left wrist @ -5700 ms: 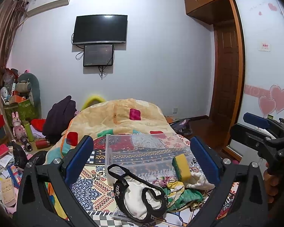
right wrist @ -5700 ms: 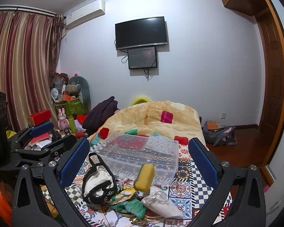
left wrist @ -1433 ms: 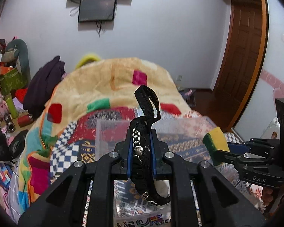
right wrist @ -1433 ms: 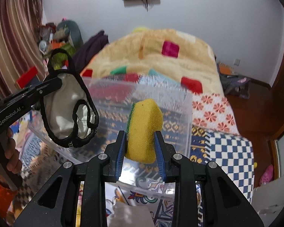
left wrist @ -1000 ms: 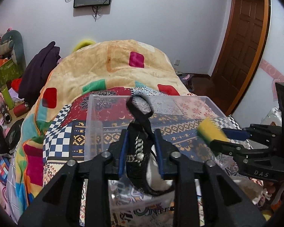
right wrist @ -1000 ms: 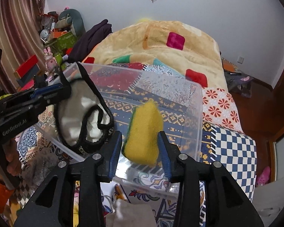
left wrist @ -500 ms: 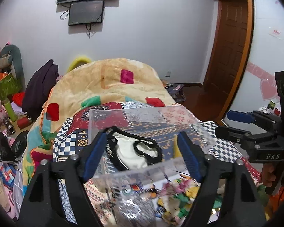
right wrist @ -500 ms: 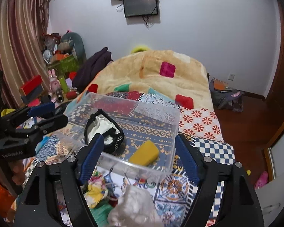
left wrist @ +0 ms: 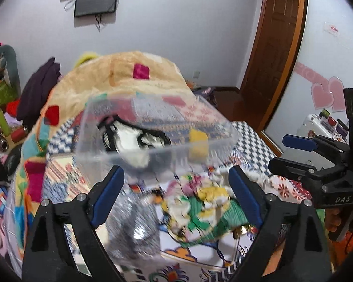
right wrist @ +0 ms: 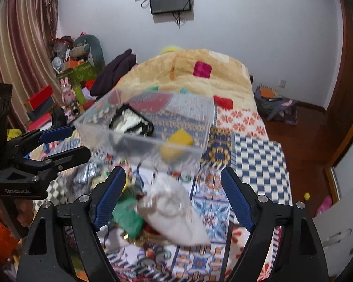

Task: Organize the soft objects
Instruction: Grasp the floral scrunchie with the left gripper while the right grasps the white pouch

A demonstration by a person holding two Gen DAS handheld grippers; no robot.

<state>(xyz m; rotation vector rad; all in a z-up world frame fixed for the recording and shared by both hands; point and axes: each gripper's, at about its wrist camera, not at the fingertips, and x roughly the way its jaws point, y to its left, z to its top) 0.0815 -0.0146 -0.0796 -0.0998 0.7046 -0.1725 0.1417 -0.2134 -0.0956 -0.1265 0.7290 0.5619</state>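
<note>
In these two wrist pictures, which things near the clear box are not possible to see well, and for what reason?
- Heap of soft things, left wrist view: motion blur; single items cannot be told apart.
- Silvery item, left wrist view: blurred, and the left finger covers part of it.
- White pouch, right wrist view: blurred; what lies under it is hidden.
- Yellow sponge in the clear box: smeared behind the box wall.

Blurred cloth pile [left wrist: 200,206], smeared white pouch [right wrist: 174,213], silvery item [left wrist: 134,225] unidentifiable
</note>
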